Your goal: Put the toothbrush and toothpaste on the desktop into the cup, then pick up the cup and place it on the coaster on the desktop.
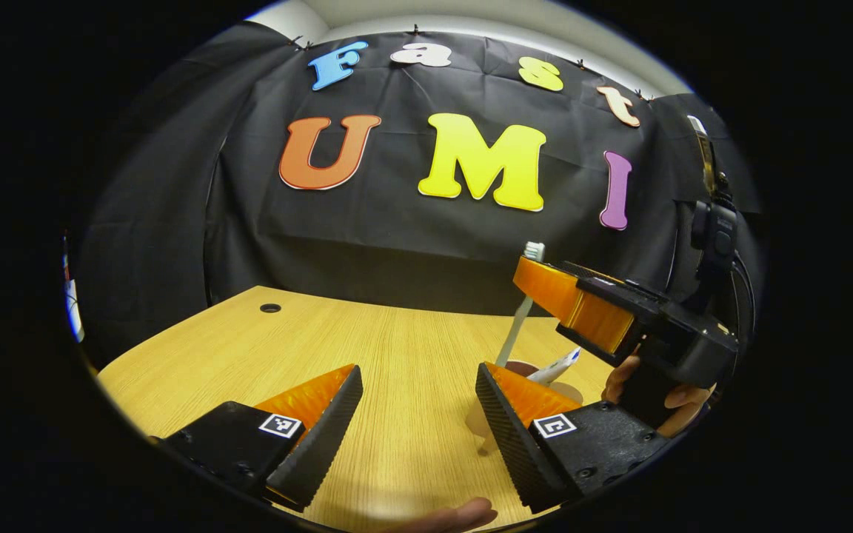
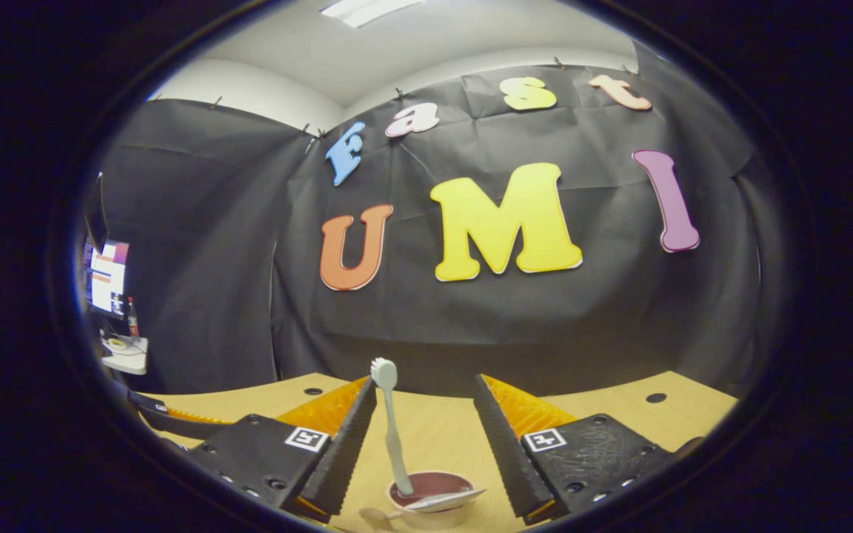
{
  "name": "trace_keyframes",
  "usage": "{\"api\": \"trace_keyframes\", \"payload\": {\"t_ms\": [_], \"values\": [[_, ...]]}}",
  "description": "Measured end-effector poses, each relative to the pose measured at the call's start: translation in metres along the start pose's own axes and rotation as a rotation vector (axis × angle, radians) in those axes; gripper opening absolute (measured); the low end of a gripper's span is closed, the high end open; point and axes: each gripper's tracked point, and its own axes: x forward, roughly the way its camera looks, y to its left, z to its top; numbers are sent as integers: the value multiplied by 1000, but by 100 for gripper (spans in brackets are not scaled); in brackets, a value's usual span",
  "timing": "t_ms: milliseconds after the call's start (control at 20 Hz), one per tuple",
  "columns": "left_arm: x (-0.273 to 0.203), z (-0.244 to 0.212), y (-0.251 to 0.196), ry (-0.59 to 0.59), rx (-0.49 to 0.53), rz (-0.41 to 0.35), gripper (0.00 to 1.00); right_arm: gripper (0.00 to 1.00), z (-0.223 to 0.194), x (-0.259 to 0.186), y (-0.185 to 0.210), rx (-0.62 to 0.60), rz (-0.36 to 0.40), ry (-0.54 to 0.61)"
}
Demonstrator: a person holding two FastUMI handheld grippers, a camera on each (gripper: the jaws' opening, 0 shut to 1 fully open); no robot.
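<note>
Two open hand-held grippers, the left (image 1: 419, 385) and the right (image 2: 423, 414), hold nothing above the pale wood-grain table (image 1: 323, 333). A small light cup (image 2: 430, 500) holds the white toothbrush (image 2: 393, 437), bristles up, and the white toothpaste tube (image 2: 445, 501) lying across its rim. Grip the cup squarely below its rim; any coaster beneath is unclear.

Desktop (image 1: 397, 348): pale wood-grain, smooth, slight sheen. Booth wall cloth (image 2: 197, 244): matt, creased. Toothbrush (image 2: 395, 437): smooth plastic. Cup (image 2: 430, 497): glossy rim. Right gripper's fingers (image 2: 345, 444): ribbed faces.
</note>
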Motion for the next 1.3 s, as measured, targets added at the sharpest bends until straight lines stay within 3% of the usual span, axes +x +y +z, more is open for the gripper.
{"api": "trace_keyframes", "payload": {"t_ms": [150,350,600,700,900,1300], "values": [[2,-4,-3,15,3,1,98,84,-5,-5,-16,-41,-45,19],[1,-6,-12,28,21,-13,98,91,-1,-34,-23,-34,-25,29],[-8,-2,-44,52,22,-95,98,93,25,-93,-48,-26,-69,-32],[-4,-13,-57,128,32,-116,98,93,28,-113,-58,-43,-94,-24],[3,-28,-61,301,93,-80,98,93,29,-142,-80,-16,-143,26],[32,-55,-77,687,106,-93,98,93,44,-181,-112,-5,-135,-26]]}}
